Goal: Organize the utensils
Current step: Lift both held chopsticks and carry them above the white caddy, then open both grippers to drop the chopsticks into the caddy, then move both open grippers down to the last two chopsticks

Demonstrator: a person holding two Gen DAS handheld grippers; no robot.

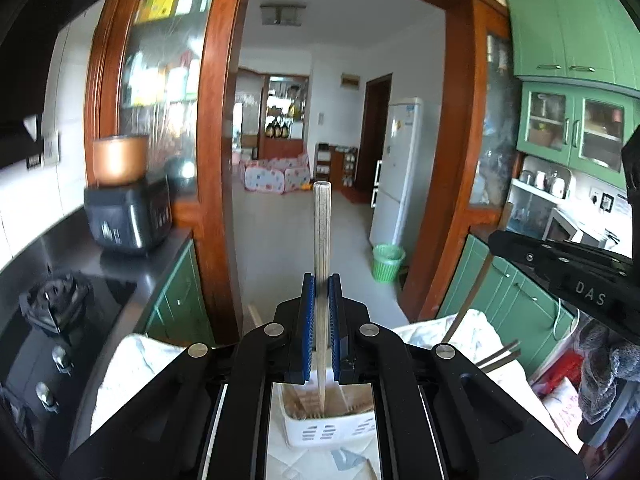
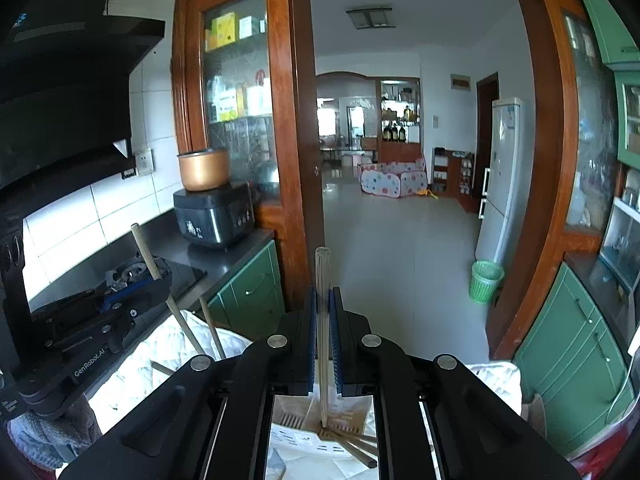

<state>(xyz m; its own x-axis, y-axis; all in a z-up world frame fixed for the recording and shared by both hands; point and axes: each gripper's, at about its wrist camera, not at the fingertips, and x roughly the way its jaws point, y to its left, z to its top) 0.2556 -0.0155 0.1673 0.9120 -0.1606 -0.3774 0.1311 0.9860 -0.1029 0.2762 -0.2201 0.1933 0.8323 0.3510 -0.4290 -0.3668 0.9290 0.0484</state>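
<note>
My left gripper (image 1: 321,286) is shut on a pale chopstick (image 1: 322,232) that stands upright, its lower end reaching into a white slotted basket (image 1: 320,432) below. My right gripper (image 2: 323,298) is shut on another pale chopstick (image 2: 322,280), also upright, its lower end in the white basket (image 2: 320,446), where several chopsticks (image 2: 356,448) lie. The left gripper (image 2: 120,300) shows at the left of the right wrist view with its chopstick (image 2: 146,252) tilted. The right gripper's body (image 1: 568,276) shows at the right of the left wrist view.
A white cloth (image 2: 168,352) covers the surface under the basket; loose chopsticks (image 1: 500,356) lie on it. A black counter (image 2: 224,256) with a gas stove (image 1: 52,304) and rice cooker (image 2: 216,216) runs left. Green cabinets (image 2: 568,344) stand right, a green bin (image 2: 486,280) ahead.
</note>
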